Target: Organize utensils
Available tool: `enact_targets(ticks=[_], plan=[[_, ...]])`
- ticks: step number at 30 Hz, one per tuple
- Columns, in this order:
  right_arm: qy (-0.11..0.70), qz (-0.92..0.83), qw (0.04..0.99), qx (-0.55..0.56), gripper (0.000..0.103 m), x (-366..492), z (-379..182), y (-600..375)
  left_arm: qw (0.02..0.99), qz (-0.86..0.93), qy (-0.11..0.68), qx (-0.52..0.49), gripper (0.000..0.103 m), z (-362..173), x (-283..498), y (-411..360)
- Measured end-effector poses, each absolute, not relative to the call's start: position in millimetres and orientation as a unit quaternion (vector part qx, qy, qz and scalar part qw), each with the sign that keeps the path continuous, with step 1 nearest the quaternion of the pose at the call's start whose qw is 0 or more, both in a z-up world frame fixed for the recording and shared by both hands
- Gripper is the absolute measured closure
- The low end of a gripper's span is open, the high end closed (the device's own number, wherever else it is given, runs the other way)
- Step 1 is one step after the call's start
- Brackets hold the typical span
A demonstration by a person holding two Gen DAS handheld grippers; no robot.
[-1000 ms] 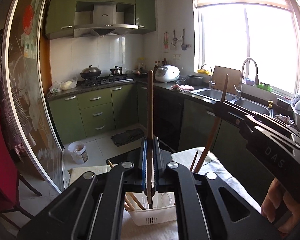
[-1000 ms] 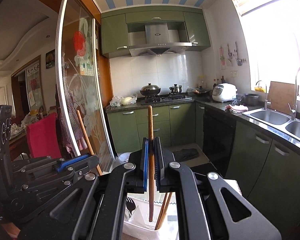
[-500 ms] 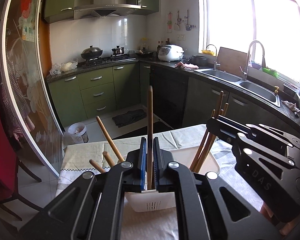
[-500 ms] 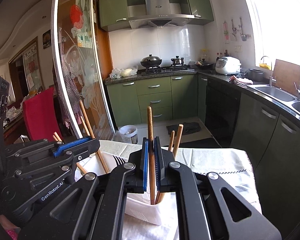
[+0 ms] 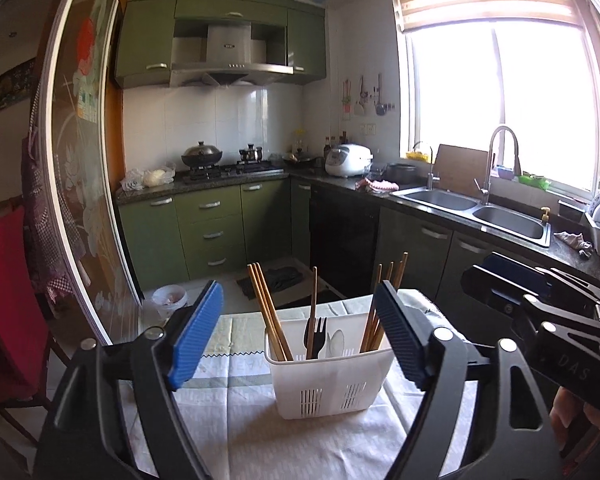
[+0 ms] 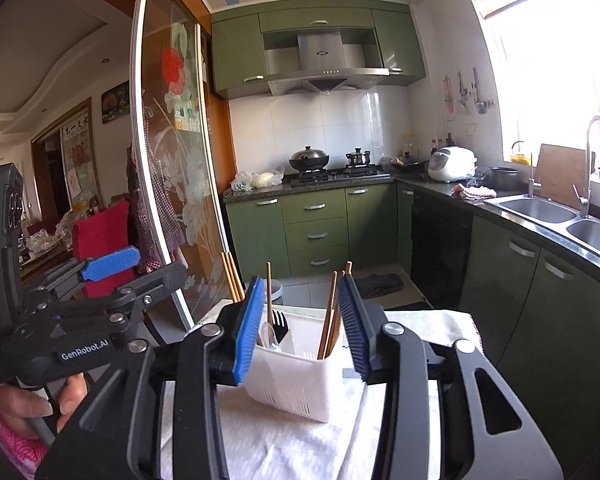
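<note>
Both hand-held black grippers with blue ribbed pads, left gripper (image 5: 298, 332) and right gripper (image 6: 300, 326), point slightly downward, jaws opening, gripping nothing.

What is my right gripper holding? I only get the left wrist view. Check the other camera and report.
Observer: Nothing. The right gripper has its jaws opening with nothing clamped. The chopsticks stand in the white basket beyond them.
Operator: Now tell me what is behind my left gripper.
Observer: A hand in a pink sleeve grips the handle of the left gripper.
</note>
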State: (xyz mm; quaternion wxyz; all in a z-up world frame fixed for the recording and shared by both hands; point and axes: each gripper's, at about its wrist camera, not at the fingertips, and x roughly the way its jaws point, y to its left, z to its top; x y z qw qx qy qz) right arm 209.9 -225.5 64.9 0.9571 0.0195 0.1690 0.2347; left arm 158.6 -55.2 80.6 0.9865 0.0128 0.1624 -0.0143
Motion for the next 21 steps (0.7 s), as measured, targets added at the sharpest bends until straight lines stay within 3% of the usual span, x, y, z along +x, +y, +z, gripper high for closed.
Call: enact_targets(ticks=[1,3,6,7,12,21], plan=[[0.166,0.231,0.959,0.018,0.052,196,65,-231,0.988,-0.012,0.154,0.017,0.019,82,144,-58],[0.159,0.228,0.96,0.02,0.033,167,63,-243,0.989,-0.009,0.143,0.023,0.007,78,117,-63],[0.154,0.231,0.96,0.024,0.007,124,52,-259,0.989,-0.008,0.147,0.025,0.007,60,79,-71],[0.153,0.23,0.961,0.024,0.004,110,48,-263,0.988,-0.009,0.153,0.027,0.007,53,69,-73],[0.168,0.213,0.962,0.021,0.005,54,25,-276,0.983,0.012,0.183,0.023,0.007,27,22,-73],[0.154,0.194,0.969,0.016,0.005,-6,4,-276,0.981,0.038,0.188,-0.021,0.007,24,-24,-54]])
